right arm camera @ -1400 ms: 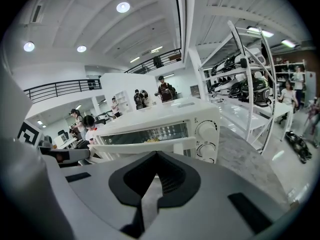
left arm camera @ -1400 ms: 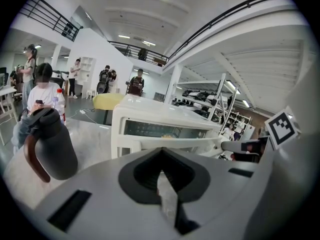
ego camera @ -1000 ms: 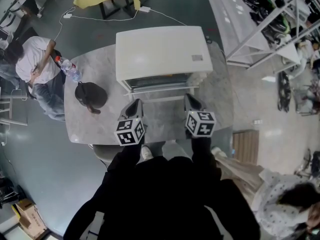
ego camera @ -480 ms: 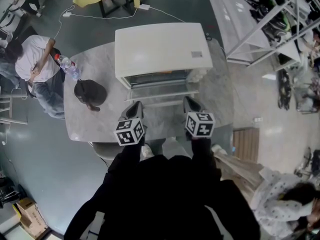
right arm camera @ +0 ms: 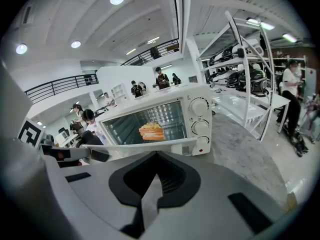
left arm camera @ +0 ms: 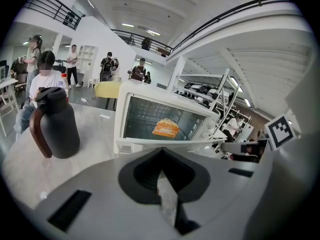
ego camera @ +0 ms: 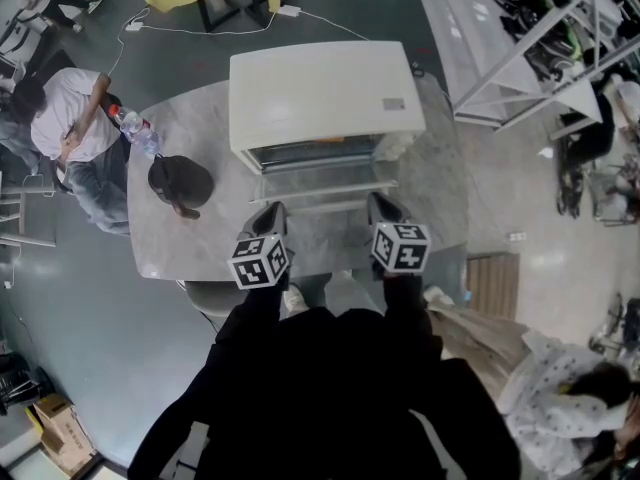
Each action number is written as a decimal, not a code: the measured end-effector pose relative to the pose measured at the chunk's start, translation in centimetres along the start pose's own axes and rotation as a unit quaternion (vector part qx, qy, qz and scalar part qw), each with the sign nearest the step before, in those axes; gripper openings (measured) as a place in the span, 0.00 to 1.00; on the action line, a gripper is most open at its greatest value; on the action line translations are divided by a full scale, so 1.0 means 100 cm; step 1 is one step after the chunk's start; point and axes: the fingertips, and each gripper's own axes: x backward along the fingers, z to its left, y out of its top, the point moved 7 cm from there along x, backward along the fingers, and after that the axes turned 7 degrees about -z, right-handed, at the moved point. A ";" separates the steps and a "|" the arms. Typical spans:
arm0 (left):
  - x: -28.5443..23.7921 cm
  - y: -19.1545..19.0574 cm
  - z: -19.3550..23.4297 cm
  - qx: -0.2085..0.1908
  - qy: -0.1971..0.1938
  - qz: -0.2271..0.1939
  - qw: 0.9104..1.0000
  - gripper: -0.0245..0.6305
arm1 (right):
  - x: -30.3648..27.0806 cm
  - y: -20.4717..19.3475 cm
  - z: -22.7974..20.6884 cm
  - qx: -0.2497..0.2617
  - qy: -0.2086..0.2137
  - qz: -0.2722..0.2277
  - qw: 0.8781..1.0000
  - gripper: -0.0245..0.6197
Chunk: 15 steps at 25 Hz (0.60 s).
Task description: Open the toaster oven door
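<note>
A white toaster oven [ego camera: 320, 93] stands on the grey marble table [ego camera: 200, 248]. Its glass door [ego camera: 320, 180] hangs down and open, nearly level, toward me. Inside lies a toasted sandwich [left arm camera: 166, 128], which the right gripper view also shows [right arm camera: 151, 131]. My left gripper [ego camera: 268, 213] is just in front of the door's left corner, and my right gripper [ego camera: 380, 206] is in front of its right corner. Both are shut with nothing between the jaws. The door's front edge [left arm camera: 170, 144] runs just beyond the left gripper [left arm camera: 161, 173] and past the right gripper [right arm camera: 156, 174].
A black jug [ego camera: 180, 185] stands left of the oven, and a water bottle [ego camera: 135, 133] is near the table's left edge. A person [ego camera: 70, 118] sits at that side. The oven's knobs [right arm camera: 200, 126] are on its right. Metal shelving [ego camera: 540, 48] stands to the right.
The oven door has swung further down toward me since the earliest frame. Both grippers have stayed nearly in place, shut.
</note>
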 end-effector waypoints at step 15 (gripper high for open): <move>0.004 -0.016 0.001 0.008 -0.003 0.019 1.000 0.04 | 0.003 -0.017 -0.003 -0.011 -0.002 0.021 1.000 0.04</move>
